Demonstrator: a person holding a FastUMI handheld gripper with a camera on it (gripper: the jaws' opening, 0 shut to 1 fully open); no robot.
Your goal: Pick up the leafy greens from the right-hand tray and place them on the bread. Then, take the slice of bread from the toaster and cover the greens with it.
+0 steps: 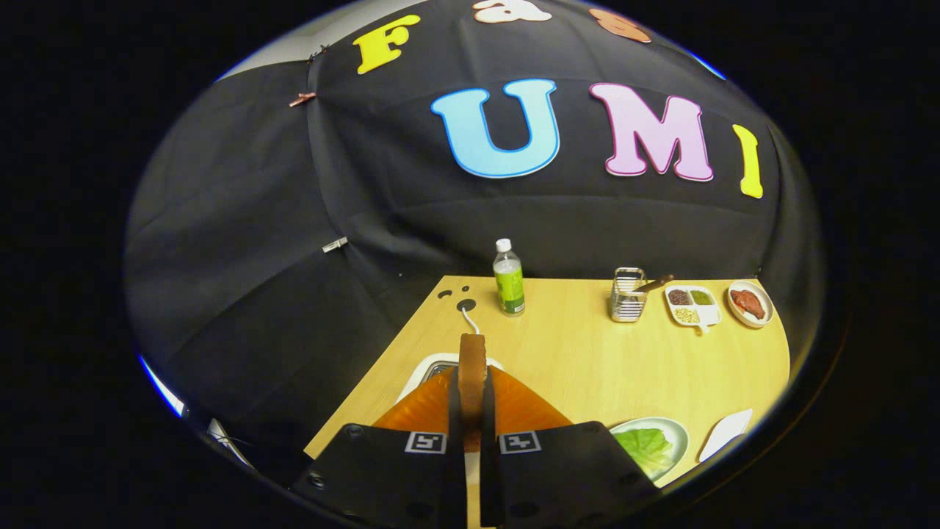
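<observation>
A slice of bread (pixel 472 367) is clamped edge-on by the claw (pixel 472 411) above the toaster (pixel 433 367), lower centre.

The toaster (pixel 433 367) sits mostly hidden behind the gripper (pixel 472 411) and the upright slice of bread (pixel 472 367) clamped between its fingers; just a pale corner and a metal slot peek out on the left. The bread's lower part is covered by the fingers. On the near right, the plate (pixel 672 433) with the leafy greens (pixel 645 447) is partly covered by the gripper body, and a white tray (pixel 725 433) beside it is cut off. On the far right, the contents of the divided dish (pixel 692 305) and the reddish food on the small plate (pixel 749 303) are too small to tell.
</observation>
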